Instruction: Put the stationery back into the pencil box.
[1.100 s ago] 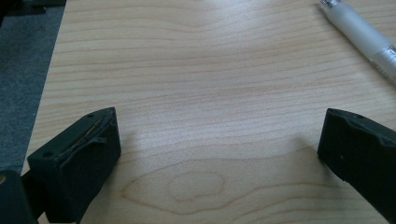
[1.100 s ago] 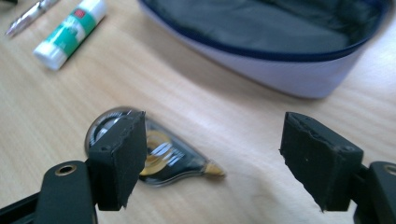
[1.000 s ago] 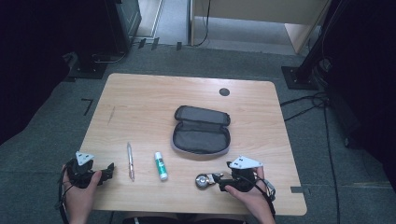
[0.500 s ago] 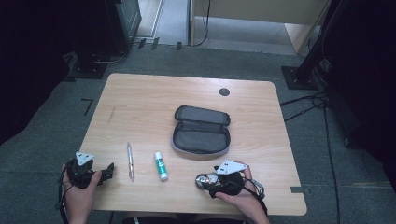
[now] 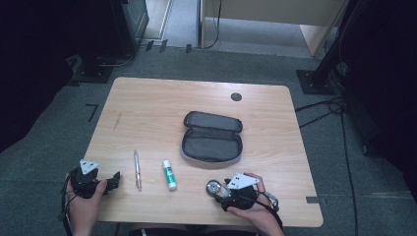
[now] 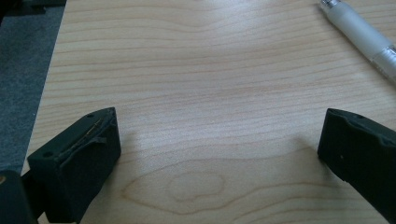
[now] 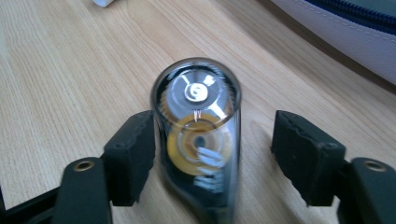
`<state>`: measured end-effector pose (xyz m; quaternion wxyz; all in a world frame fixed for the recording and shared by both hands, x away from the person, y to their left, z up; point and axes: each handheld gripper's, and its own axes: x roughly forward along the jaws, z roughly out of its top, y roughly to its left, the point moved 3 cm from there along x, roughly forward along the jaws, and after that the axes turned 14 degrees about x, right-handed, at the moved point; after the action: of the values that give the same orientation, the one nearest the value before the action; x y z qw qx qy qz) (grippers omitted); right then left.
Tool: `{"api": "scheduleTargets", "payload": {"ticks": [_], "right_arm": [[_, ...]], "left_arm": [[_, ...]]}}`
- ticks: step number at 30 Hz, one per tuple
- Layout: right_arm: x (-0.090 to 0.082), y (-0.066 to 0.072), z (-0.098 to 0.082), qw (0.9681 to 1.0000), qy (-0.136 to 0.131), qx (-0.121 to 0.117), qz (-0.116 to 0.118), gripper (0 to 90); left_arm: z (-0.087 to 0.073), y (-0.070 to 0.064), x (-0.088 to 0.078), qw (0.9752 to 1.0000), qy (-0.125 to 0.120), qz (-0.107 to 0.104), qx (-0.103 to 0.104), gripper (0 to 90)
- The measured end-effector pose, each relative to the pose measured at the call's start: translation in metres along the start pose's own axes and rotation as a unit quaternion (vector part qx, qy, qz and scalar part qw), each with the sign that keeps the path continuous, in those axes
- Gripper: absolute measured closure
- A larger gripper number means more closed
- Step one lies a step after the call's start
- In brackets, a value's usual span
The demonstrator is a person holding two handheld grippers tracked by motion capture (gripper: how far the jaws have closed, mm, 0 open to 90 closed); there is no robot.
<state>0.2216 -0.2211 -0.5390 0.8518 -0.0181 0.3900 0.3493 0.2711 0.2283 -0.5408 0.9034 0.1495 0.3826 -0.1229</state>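
Two grippers work at the near edge of the table [image 5: 147, 98]; the right gripper [image 5: 222, 191], near the near right corner, has its jaws either side of a small tape dispenser [image 7: 198, 135] and has just been closing them; in the right gripper view one pad looks to be touching the clear shell while the other stands off with bare wood between, so nothing is clamped yet; the left gripper [image 5: 114, 180] rests by the near left corner, jaws spread wide over bare wood with the pen [image 5: 137, 169] just beyond; a glue stick [image 5: 169, 174] lies between pen and dispenser, and the open pencil case [image 5: 212, 137] sits toward the middle; the risk I see is the smooth, rounded shell skidding sideways or tipping if one pad pushes first; an off-centre squeeze could also let it slip out on lifting.
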Motion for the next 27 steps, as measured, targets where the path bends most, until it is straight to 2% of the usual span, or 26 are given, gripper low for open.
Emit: {"api": "scheduleTargets", "payload": {"ticks": [6, 12, 14, 18, 19, 27], "right_arm": [[0.003, 0.005, 0.001, 0.9998, -0.01, -0.003, -0.017, 31.4], [0.008, 0.01, 0.005, 0.9997, -0.013, -0.002, -0.019, 33.2], [0.014, 0.012, 0.007, 0.9994, -0.016, -0.002, -0.03, 34.6], [0.019, 0.014, 0.01, 0.9993, -0.019, -0.002, -0.031, 34.9], [0.02, 0.013, 0.01, 0.9993, -0.027, -0.003, -0.024, 35.0], [0.019, 0.013, 0.009, 0.9993, -0.028, 0.002, -0.027, 35.5]], "left_arm": [[0.0, 0.0, 0.0, 1.0, 0.0, 0.0, 0.0, 0.0], [0.0, 0.0, 0.0, 1.0, 0.0, 0.0, 0.0, 0.0], [0.0, 0.0, 0.0, 1.0, 0.0, 0.0, 0.0, 0.0], [0.0, 0.0, 0.0, 1.0, 0.0, 0.0, 0.0, 0.0], [0.0, 0.0, 0.0, 1.0, 0.0, 0.0, 0.0, 0.0], [0.0, 0.0, 0.0, 1.0, -0.001, -0.001, 0.0, 0.0]]}}
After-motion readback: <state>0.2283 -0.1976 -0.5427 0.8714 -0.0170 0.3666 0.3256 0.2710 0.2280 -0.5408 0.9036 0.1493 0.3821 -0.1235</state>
